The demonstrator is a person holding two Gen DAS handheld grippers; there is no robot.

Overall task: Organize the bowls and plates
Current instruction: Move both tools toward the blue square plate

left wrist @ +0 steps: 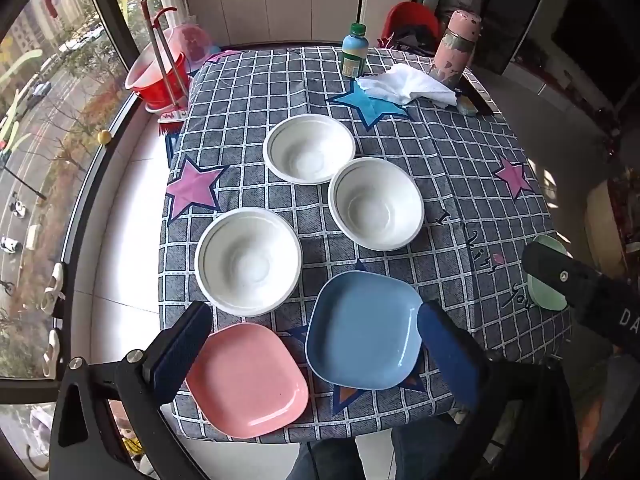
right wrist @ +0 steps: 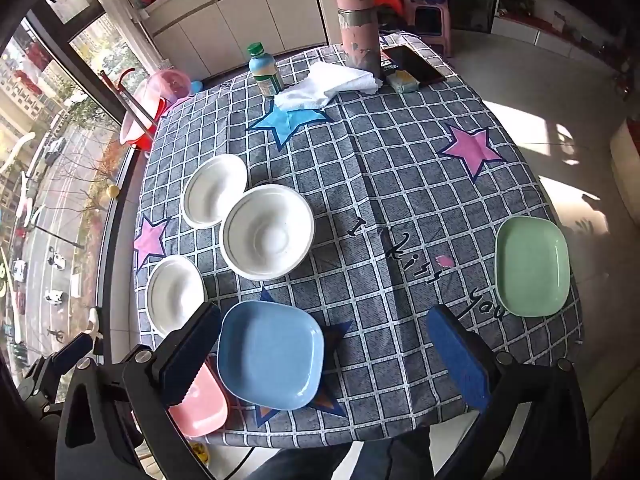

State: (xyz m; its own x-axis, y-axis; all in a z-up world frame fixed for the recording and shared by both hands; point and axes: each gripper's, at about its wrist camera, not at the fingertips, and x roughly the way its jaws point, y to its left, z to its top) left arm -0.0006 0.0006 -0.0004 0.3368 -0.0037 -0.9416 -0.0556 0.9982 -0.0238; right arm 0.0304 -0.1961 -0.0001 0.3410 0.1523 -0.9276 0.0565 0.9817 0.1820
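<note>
Both the left gripper (left wrist: 316, 344) and the right gripper (right wrist: 324, 352) were held wide apart above the table (right wrist: 400, 168), with nothing gripped. Three white bowls (left wrist: 309, 148) (left wrist: 376, 203) (left wrist: 248, 261) were clustered together. The blue plate (left wrist: 362, 328) and pink plate (left wrist: 248, 380) were set side by side; the green plate (right wrist: 532, 266) was placed well apart.

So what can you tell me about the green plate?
The green plate is pale mint, squarish with rounded corners and a raised rim, and looks like smooth plastic or glazed ceramic. It is empty and lies flat on the checked tablecloth near the table's right edge, well apart from the other dishes. Nothing touches it except the cloth. In the left wrist view the right gripper hides part of it.
</note>
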